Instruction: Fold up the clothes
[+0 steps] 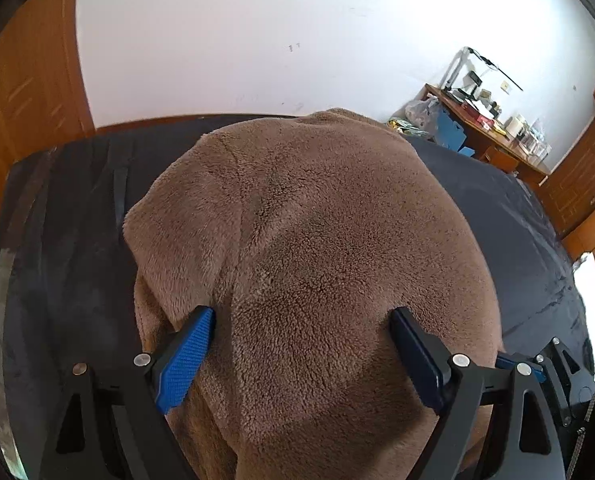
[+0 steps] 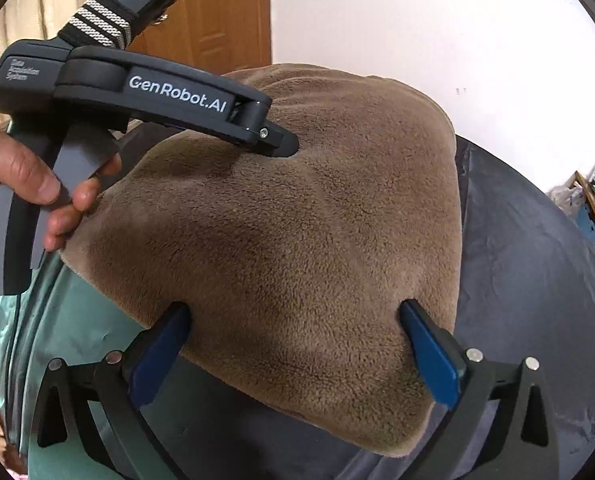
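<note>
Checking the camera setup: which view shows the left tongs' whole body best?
The right wrist view: the left tongs appear from the side, the hand on the handle, tips pressed into the brown fleece. The left wrist view shows only their two blue fingers, spread open.

Dark bed cover (image 1: 517,216), brown fleece garment (image 1: 317,240) on it

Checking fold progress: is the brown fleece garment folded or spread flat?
Folded. The brown fleece garment lies as a compact, thick bundle on the dark bedcover, with layered edges at its left side; no sleeves spread out.
</note>
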A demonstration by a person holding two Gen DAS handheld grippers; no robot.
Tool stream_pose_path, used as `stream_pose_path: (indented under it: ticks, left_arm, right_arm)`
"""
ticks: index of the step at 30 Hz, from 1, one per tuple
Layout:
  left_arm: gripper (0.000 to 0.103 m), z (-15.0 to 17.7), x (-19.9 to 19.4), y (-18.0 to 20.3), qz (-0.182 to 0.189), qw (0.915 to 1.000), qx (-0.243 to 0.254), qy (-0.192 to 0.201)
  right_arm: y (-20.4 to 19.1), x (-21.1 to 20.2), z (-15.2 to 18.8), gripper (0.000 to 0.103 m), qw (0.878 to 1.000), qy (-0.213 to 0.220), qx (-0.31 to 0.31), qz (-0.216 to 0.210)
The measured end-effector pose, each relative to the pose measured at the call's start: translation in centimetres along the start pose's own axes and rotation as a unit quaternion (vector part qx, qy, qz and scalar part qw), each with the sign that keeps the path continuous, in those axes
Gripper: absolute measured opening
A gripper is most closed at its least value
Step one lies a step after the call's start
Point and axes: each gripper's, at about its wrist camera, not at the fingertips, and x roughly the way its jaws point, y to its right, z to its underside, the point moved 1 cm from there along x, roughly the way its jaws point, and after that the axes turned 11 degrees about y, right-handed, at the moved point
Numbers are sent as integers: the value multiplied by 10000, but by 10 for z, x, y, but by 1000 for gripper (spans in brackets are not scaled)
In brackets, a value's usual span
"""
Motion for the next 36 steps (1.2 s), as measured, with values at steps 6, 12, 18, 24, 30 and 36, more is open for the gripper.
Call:
stream_pose_path:
  ticks: [6,12,18,24,30,36]
  left_arm:
    - [90,-8,-26,-12,94,9985,-527,142]
    - [90,-3,-30,-49,305,9923,-1197,-26]
    - [90,8,-5,-67,429,9883,-1413,-386]
    - [91,15,20,-78,731,9831,-1525,-705]
    - [95,24,32,-96,1214,9683,-2007,-854]
    - [96,32,41,-108,1621,9521,-2389,-1013]
  right_arm:
    - [28,-36,-16,103,9970,215,507,-542]
    - [82,-31,-29,103,9854,287,1517,-722]
    - [116,12,-30,103,9613,-28,2491,-1180]
    - [128,49,-25,103,9466,-389,2879,-1398]
    - [121,72,-23,103,9336,-519,3071,-1770]
    - [116,79,-15,103,9169,-566,3343,-2104]
